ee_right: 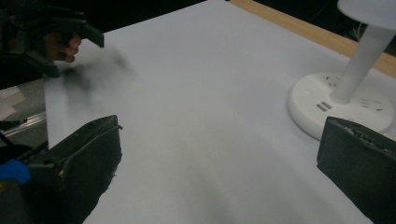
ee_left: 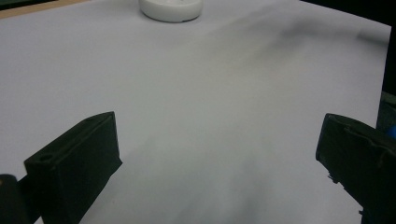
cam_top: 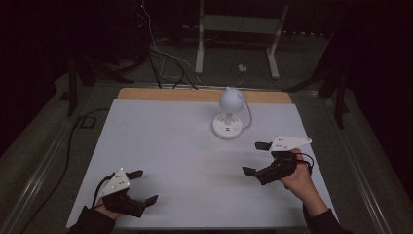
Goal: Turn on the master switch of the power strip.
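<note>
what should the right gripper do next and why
Probably ease the right gripper forward toward the lamp. Its jaws are open and hold nothing, the lamp's round base sits just ahead of them, and this gripper is much nearer it than the left gripper, which is also open.

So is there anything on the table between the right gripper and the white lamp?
Nothing visible. Bare white table lies between the right gripper and the lamp, with the jaws open and the lamp base just ahead of them.

Your 2 grippers hover low, well apart: left gripper (cam_top: 144,186) jaws wide; right gripper (cam_top: 255,158) jaws wide.
</note>
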Available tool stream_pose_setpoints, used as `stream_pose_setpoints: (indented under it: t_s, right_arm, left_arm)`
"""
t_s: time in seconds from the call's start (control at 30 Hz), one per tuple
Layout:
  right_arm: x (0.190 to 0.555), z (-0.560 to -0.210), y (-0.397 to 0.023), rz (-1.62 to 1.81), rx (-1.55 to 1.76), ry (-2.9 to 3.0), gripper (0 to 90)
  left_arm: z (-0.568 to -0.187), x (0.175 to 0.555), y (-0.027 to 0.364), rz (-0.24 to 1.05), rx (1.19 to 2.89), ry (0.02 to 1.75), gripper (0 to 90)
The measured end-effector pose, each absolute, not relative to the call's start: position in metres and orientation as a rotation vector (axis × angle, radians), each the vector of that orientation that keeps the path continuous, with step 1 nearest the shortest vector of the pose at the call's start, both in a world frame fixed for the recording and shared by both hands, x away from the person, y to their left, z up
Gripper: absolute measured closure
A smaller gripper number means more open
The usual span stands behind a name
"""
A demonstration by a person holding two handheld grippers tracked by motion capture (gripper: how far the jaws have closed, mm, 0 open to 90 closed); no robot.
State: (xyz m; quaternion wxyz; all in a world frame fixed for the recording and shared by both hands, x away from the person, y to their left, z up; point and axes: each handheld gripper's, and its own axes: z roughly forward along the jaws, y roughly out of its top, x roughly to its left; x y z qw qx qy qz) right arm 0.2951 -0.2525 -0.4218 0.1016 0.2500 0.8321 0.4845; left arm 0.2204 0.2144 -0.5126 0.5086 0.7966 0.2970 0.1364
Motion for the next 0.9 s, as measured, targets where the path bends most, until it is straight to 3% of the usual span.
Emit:
stream_pose_setpoints:
  t_s: [0.9]
  right_arm:
    - [0.33,-0.414,-0.26,1.415,0.789,2.373,0.0]
  left_arm:
    - [-0.512,0.22,0.215,0.332,1.918,0.719,0.2]
